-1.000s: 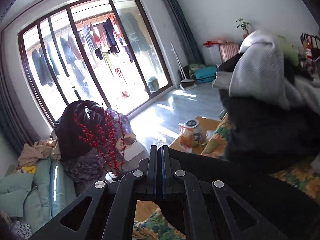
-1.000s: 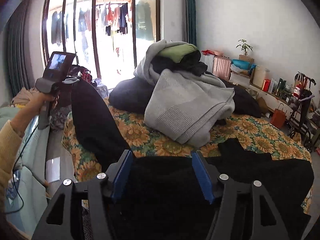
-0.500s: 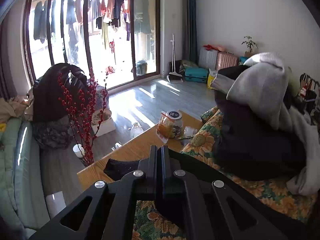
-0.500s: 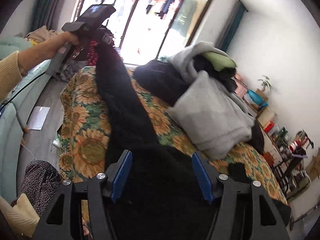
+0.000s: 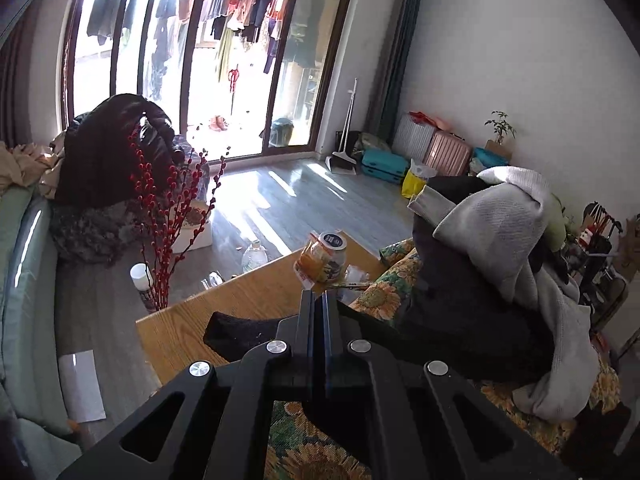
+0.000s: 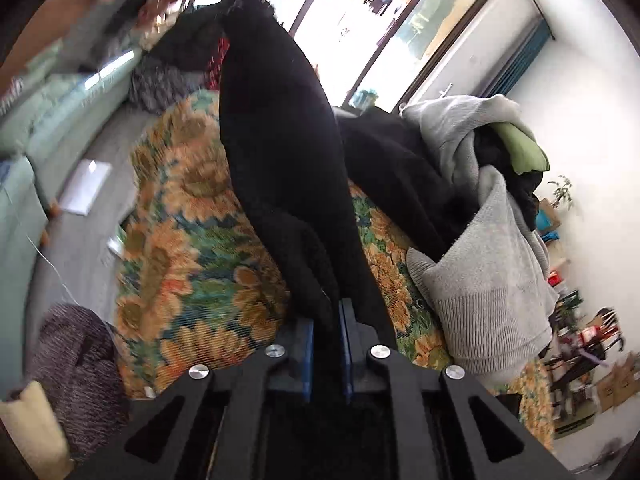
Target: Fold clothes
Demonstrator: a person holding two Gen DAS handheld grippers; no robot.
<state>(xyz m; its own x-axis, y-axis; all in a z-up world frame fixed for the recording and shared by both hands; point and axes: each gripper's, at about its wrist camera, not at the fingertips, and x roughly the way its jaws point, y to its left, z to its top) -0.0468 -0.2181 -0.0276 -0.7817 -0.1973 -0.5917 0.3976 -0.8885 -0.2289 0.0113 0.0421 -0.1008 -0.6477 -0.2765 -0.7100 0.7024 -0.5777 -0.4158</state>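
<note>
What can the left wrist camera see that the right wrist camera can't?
Only the left wrist view shows the jar on the wooden table and the red berry branches. Only the right wrist view shows the right gripper, jaws pinching the black garment. Both show the grey sweater and the sunflower cloth.

A home living room: sofa (image 5: 24, 280), suitcases (image 5: 446, 152), laundry (image 5: 240, 0) hanging outside.

Our left wrist view low over the table (image 5: 192, 332) edge, facing the window (image 5: 192, 56), our right wrist view tilted, close above the sunflower cloth (image 6: 192, 216), both sharing the clothes pile (image 5: 496, 240) (image 6: 480, 264).
</note>
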